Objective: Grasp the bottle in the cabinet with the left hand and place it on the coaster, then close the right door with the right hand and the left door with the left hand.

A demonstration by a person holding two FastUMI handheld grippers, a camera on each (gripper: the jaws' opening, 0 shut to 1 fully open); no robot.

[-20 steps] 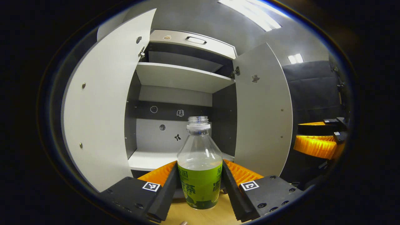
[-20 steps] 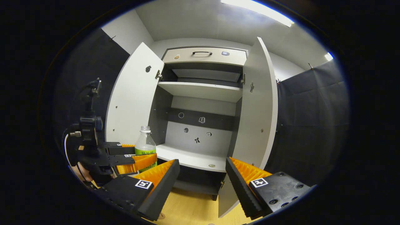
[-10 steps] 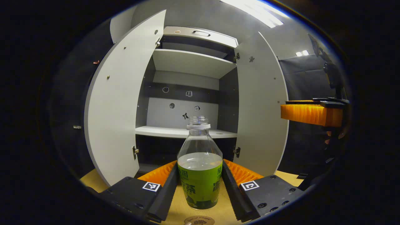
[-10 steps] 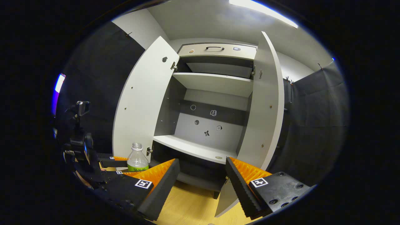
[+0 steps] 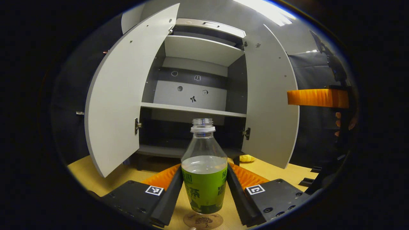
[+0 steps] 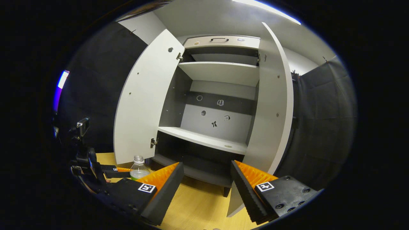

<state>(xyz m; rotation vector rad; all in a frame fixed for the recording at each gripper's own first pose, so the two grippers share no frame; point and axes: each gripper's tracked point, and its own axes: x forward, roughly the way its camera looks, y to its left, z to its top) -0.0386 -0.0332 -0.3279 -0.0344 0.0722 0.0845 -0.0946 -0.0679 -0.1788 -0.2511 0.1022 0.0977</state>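
Yellow wooden tabletop (image 5: 281, 172) under everything, with the grey cabinet (image 5: 195, 86) standing on it straight ahead of both grippers, and dark booth cloth off to the sides. We've got the left gripper (image 5: 204, 188) clamped on the bottle (image 5: 204, 179), both fingers pressing against the green label from either side, so the gap is just bottle-wide. Bottle's upright, cap off, clear with liquid up to about the top of the label. Its base sits right over the near edge of the round coaster (image 5: 203, 221), which pokes out in front of the fingers at the very bottom; we can't tell if it's actually touching down or a hair above. In the right gripper view we spot the same bottle (image 6: 138, 167) low and off to the left, between those far fingers.

Our right gripper (image 6: 207, 187) is spread wide and holding nothing, just pointing at the cabinet's base.

Both doors are swung open: left door (image 5: 118, 95) and right door (image 5: 271, 102). Shelves inside look bare apart from a few little stickers on the back panel. Small yellow thing (image 5: 246, 158) sits on the table by the right door's bottom corner.
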